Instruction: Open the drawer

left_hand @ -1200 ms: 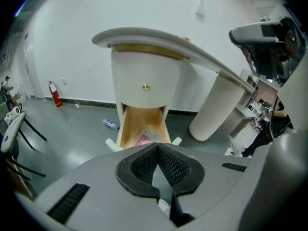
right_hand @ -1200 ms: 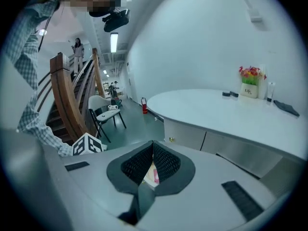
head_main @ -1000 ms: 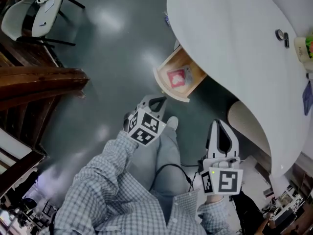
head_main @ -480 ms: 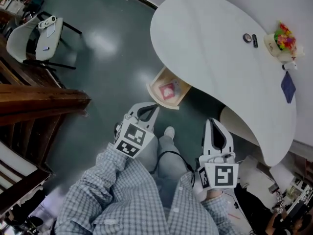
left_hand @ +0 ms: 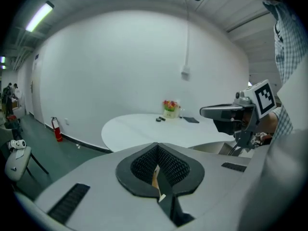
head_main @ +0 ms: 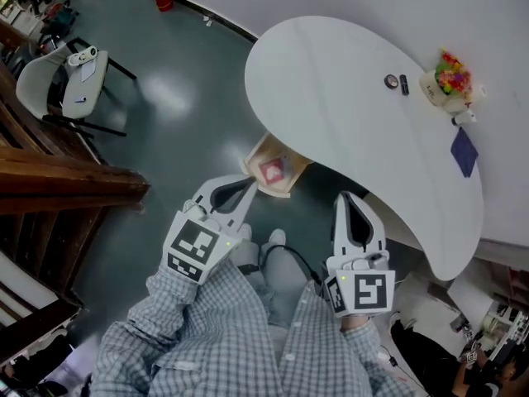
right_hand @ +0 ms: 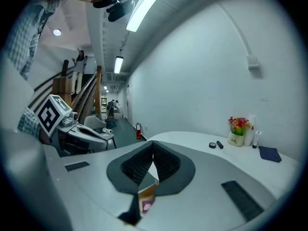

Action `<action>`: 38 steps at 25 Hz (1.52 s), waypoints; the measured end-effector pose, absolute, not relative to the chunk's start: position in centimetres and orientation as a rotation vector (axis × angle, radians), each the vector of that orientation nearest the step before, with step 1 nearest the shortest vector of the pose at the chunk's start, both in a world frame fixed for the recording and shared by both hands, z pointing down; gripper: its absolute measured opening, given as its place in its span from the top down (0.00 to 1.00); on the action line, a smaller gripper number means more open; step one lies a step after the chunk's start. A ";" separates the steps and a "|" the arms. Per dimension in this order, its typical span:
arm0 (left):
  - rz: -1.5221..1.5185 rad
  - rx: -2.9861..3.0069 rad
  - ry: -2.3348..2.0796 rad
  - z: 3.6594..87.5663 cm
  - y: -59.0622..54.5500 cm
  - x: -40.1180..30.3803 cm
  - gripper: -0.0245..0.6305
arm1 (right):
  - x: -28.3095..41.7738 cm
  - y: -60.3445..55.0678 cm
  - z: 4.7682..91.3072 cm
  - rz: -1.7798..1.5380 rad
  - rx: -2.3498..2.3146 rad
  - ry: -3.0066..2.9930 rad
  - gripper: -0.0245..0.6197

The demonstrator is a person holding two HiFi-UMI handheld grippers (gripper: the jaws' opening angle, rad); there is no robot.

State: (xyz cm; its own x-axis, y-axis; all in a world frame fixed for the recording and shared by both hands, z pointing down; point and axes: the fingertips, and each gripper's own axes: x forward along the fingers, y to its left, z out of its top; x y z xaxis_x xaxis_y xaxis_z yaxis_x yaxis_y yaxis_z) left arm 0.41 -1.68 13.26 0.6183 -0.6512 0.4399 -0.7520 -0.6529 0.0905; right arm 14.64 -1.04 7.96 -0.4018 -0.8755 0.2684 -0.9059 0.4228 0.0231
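Drawer [head_main: 266, 184] stands pulled out from under the near edge of the curved white table [head_main: 347, 98], over the dark floor [head_main: 190, 89], with a pink thing [head_main: 273, 170] lying inside it. Left gripper [head_main: 246, 185] hangs just short of the drawer's front without touching it, its jaws clenched together on nothing. Right gripper [head_main: 347, 201] hangs further right beside the table's edge, apart from the drawer, its jaws likewise pressed tip to tip and empty, while a small pot of flowers [head_main: 446, 81] stands at the table's far side.
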 end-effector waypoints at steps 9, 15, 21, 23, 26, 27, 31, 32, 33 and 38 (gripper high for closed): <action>0.470 2.635 -1.214 8.8 -2.0 1.3 0.96 | 14.4 -1.7 5.7 0.126 1.538 -2.493 0.95; 0.432 2.660 -1.179 8.1 -2.1 3.1 0.96 | 14.0 -2.5 5.0 0.106 1.526 -2.515 0.95; 0.422 2.668 -1.154 8.4 -1.7 3.8 0.96 | 13.4 -2.0 5.4 0.073 1.492 -2.506 0.95; 0.424 2.665 -1.152 8.5 -1.7 3.7 0.96 | 12.8 -1.7 5.5 0.049 1.461 -2.514 0.95; 0.436 2.668 -1.147 8.6 -1.6 3.6 0.96 | 12.3 -1.4 5.5 0.060 1.443 -2.540 0.95; 0.442 2.670 -1.144 8.6 -1.6 3.7 0.96 | 12.3 -1.4 5.5 0.072 1.443 -2.547 0.95; 0.453 2.675 -1.133 8.7 -1.4 3.8 0.96 | 12.4 -1.3 5.7 0.106 1.454 -2.552 0.95; 0.453 2.674 -1.133 8.7 -1.4 3.7 0.96 | 12.4 -1.3 5.7 0.107 1.454 -2.553 0.95; 0.453 2.673 -1.133 8.7 -1.4 3.7 0.96 | 12.4 -1.3 5.6 0.106 1.453 -2.556 0.95; 0.446 2.672 -1.137 8.5 -1.4 3.7 0.96 | 12.4 -1.1 5.4 0.093 1.446 -2.555 0.95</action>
State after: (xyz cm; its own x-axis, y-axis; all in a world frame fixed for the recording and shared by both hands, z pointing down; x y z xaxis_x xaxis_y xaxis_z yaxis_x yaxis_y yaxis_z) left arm 3.68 -1.41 8.51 0.6578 -0.6662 0.3515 -0.7275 -0.6828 0.0674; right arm 12.41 -1.12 5.39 -0.4995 -0.8411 0.2075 -0.8540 0.5183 0.0454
